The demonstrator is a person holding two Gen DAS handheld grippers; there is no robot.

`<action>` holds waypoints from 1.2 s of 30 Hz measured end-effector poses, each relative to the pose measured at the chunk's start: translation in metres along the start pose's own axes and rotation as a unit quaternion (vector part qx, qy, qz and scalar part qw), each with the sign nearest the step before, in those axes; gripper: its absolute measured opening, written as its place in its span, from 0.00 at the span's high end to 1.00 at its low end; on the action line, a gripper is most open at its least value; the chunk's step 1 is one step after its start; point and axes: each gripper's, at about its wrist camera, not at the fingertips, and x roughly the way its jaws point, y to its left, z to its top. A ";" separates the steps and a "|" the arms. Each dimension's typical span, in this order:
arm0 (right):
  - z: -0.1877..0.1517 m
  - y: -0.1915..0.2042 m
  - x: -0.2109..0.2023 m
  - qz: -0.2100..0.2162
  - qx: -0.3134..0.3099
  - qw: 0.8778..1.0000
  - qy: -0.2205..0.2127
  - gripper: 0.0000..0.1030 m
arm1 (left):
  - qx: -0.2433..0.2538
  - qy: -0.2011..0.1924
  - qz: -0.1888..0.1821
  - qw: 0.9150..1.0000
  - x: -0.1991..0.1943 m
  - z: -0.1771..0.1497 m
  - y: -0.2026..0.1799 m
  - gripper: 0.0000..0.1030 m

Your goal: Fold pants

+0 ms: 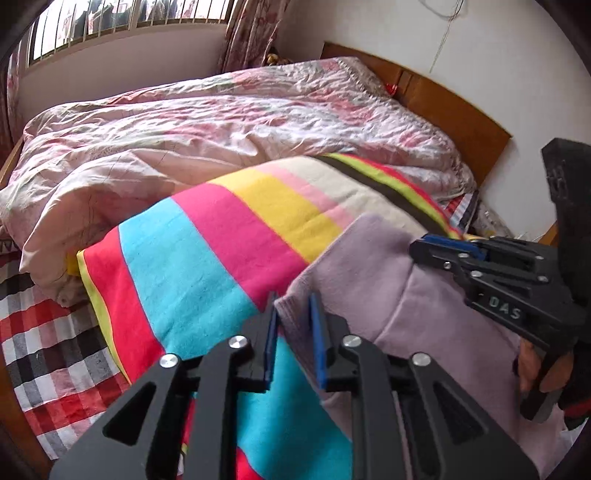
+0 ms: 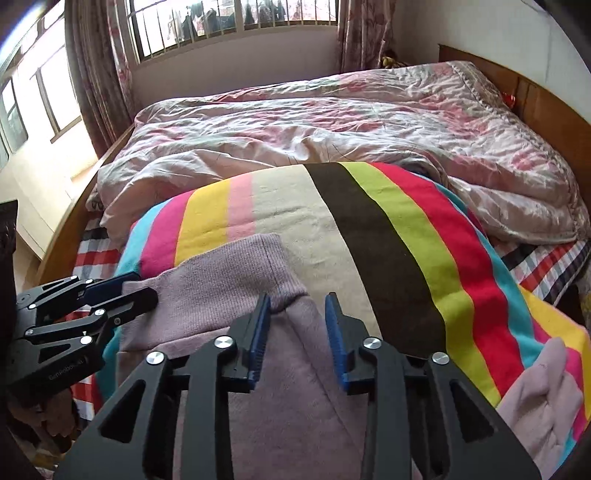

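Note:
Lilac knit pants (image 1: 388,288) lie on a striped blanket (image 1: 207,243) on the bed, cuffs pointing away from me; they also show in the right wrist view (image 2: 229,295). My left gripper (image 1: 293,325) is open, its blue pads either side of the left cuff edge. It also shows in the right wrist view (image 2: 138,286), at the pants' left edge. My right gripper (image 2: 297,314) is open at the right cuff corner, the cloth lying by its left pad. In the left wrist view the right gripper (image 1: 419,247) rests at the pants' far right edge.
A crumpled pink floral duvet (image 2: 332,125) fills the far half of the bed. A wooden headboard (image 1: 454,107) stands at the right, a barred window (image 2: 236,22) beyond. A plaid sheet (image 1: 48,354) shows at the left. A pale pink garment (image 2: 539,402) lies at the near right.

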 end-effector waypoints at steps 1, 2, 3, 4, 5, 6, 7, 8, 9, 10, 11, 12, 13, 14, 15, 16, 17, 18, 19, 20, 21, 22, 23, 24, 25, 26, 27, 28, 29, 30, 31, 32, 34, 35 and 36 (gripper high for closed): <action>-0.002 -0.008 -0.017 0.013 0.015 1.000 -0.009 0.61 | -0.003 -0.009 -0.003 1.000 -0.001 -0.002 0.003 0.71; -0.003 -0.013 -0.034 0.009 0.021 0.999 -0.023 0.60 | -0.008 -0.016 0.010 1.000 -0.007 -0.004 0.005 0.51; -0.004 -0.021 -0.053 0.001 0.027 0.999 -0.035 0.60 | -0.012 -0.030 0.042 0.999 -0.015 -0.004 0.005 0.35; -0.008 -0.034 -0.074 -0.006 0.038 0.998 -0.047 0.59 | -0.018 -0.054 0.071 0.996 -0.026 -0.004 0.007 0.16; -0.016 -0.053 -0.097 -0.012 0.057 0.997 -0.058 0.55 | -0.022 -0.080 0.086 0.993 -0.040 -0.003 0.007 0.15; -0.025 -0.074 -0.116 -0.021 0.076 0.995 -0.065 0.53 | -0.021 -0.095 0.081 0.992 -0.053 -0.003 0.004 0.15; -0.036 -0.095 -0.130 -0.034 0.095 0.993 -0.067 0.50 | -0.016 -0.104 0.057 0.993 -0.065 -0.003 -0.001 0.15; -0.054 -0.124 -0.143 -0.056 0.125 0.989 -0.061 0.50 | -0.011 -0.106 0.027 0.994 -0.073 -0.004 -0.007 0.13; -0.070 -0.149 -0.150 -0.067 0.160 0.984 -0.052 0.50 | -0.004 -0.102 -0.007 0.995 -0.078 -0.006 -0.015 0.11; -0.094 -0.182 -0.155 -0.071 0.218 0.973 -0.037 0.50 | 0.011 -0.089 -0.048 0.995 -0.081 -0.008 -0.027 0.07; -0.112 -0.201 -0.156 -0.067 0.254 0.964 -0.028 0.50 | 0.037 -0.068 -0.094 0.993 -0.081 -0.012 -0.043 0.07; -0.129 -0.217 -0.157 -0.066 0.282 0.957 -0.023 0.50 | 0.057 -0.055 -0.118 0.990 -0.081 -0.018 -0.058 0.07; -0.143 -0.227 -0.156 -0.073 0.298 0.952 -0.018 0.50 | 0.081 -0.044 -0.137 0.986 -0.080 -0.025 -0.075 0.07; -0.157 -0.236 -0.154 -0.080 0.314 0.946 -0.010 0.50 | 0.101 -0.034 -0.151 0.983 -0.076 -0.031 -0.088 0.07; -0.168 -0.239 -0.151 -0.078 0.328 0.941 -0.003 0.50 | 0.119 -0.023 -0.162 0.979 -0.071 -0.037 -0.100 0.07; -0.176 -0.242 -0.146 -0.068 0.341 0.938 0.001 0.50 | 0.136 -0.011 -0.161 0.977 -0.065 -0.045 -0.111 0.07; -0.182 -0.244 -0.139 -0.052 0.354 0.934 0.005 0.49 | 0.150 0.005 -0.151 0.977 -0.055 -0.053 -0.121 0.07; -0.182 -0.239 -0.133 -0.047 0.354 0.934 -0.003 0.53 | 0.163 0.027 -0.141 0.976 -0.043 -0.059 -0.127 0.07; -0.182 -0.239 -0.129 -0.031 0.353 0.935 -0.010 0.59 | 0.168 0.048 -0.132 0.976 -0.028 -0.064 -0.129 0.07; -0.181 -0.232 -0.125 -0.024 0.353 0.935 -0.010 0.79 | 0.165 0.064 -0.125 0.976 -0.015 -0.068 -0.127 0.07; -0.176 -0.226 -0.124 -0.037 0.343 0.938 -0.011 0.88 | 0.169 0.065 -0.125 0.976 -0.007 -0.072 -0.123 0.07; -0.169 -0.216 -0.125 -0.054 0.328 0.943 -0.013 0.91 | 0.180 0.059 -0.125 0.974 -0.006 -0.075 -0.121 0.06; -0.157 -0.202 -0.130 -0.065 0.303 0.951 -0.026 0.91 | 0.184 0.057 -0.125 0.973 -0.009 -0.076 -0.121 0.06; -0.148 -0.190 -0.137 -0.065 0.282 0.956 -0.042 0.91 | 0.176 0.054 -0.128 0.975 -0.013 -0.074 -0.117 0.06; -0.133 -0.171 -0.145 -0.069 0.253 0.963 -0.059 0.92 | 0.160 0.049 -0.133 0.977 -0.019 -0.070 -0.109 0.06; -0.121 -0.156 -0.151 -0.071 0.232 0.968 -0.068 0.92 | 0.140 0.043 -0.136 0.980 -0.024 -0.064 -0.099 0.07; -0.106 -0.137 -0.157 -0.068 0.206 0.973 -0.078 0.92 | 0.113 0.032 -0.139 0.983 -0.030 -0.057 -0.086 0.07; -0.094 -0.117 -0.162 -0.059 0.181 0.978 -0.088 0.92 | 0.089 0.024 -0.142 0.986 -0.042 -0.050 -0.070 0.07; -0.078 -0.090 -0.164 -0.046 0.146 0.984 -0.096 0.92 | 0.061 0.015 -0.148 0.987 -0.049 -0.043 -0.055 0.07; -0.065 -0.060 -0.163 -0.034 0.110 0.988 -0.098 0.92 | 0.038 0.010 -0.154 0.987 -0.054 -0.037 -0.042 0.07; -0.056 -0.039 -0.160 -0.023 0.086 0.991 -0.098 0.92 | 0.014 0.005 -0.158 0.987 -0.059 -0.032 -0.029 0.07; -0.045 -0.007 -0.151 -0.002 0.052 0.994 -0.093 0.91 | -0.008 0.000 -0.157 0.988 -0.062 -0.029 -0.014 0.06; -0.036 0.035 -0.132 0.037 0.016 0.996 -0.076 0.89 | -0.037 -0.007 -0.141 0.989 -0.067 -0.027 0.008 0.07; -0.033 0.057 -0.115 0.063 0.005 0.996 -0.055 0.82 | -0.045 -0.005 -0.134 0.990 -0.067 -0.026 0.014 0.07; -0.031 0.075 -0.098 0.082 -0.007 0.996 -0.032 0.60 | -0.053 -0.002 -0.129 0.990 -0.068 -0.028 0.021 0.07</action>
